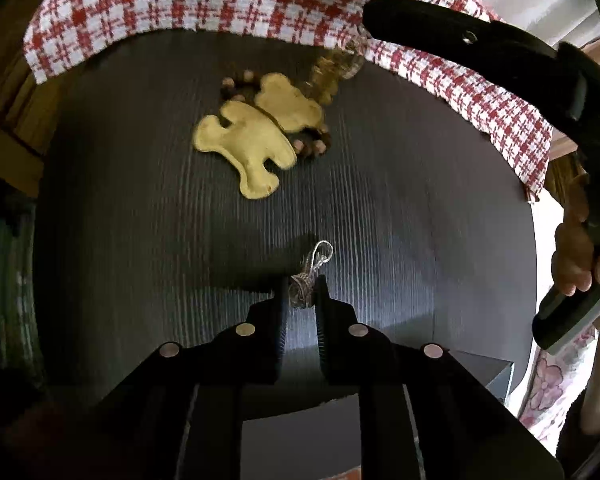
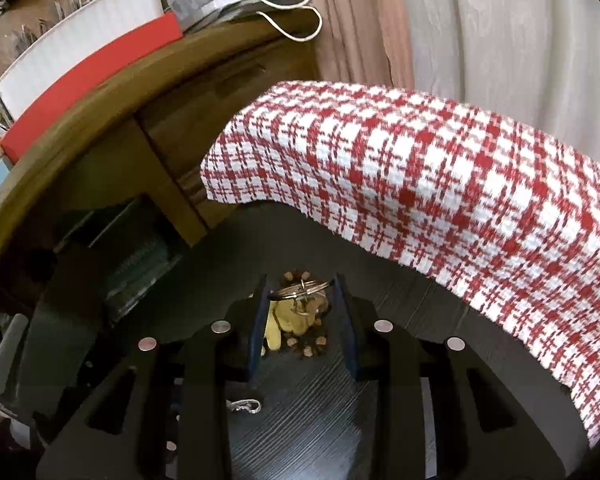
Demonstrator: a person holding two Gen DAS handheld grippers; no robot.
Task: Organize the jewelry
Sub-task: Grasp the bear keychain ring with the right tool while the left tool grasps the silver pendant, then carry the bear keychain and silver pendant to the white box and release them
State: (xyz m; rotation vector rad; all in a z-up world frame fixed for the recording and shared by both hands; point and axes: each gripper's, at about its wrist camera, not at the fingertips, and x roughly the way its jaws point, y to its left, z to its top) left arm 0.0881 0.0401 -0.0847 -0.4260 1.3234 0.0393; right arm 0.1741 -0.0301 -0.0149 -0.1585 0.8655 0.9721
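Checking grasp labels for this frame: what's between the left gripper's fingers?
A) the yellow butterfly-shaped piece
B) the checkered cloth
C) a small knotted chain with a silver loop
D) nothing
C: in the left wrist view the left gripper is closed on a small knotted chain, its silver loop poking out past the fingertips, well short of the yellow butterfly-shaped piece.

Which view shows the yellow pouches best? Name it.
Left wrist view: both yellow pouches lie in the open on the dark table, overlapping a bead bracelet. In the right wrist view, only a sliver shows between the right hand-held gripper fingers.

Wood cabinet (image 2: 100, 128), pale curtains (image 2: 480, 32) behind.
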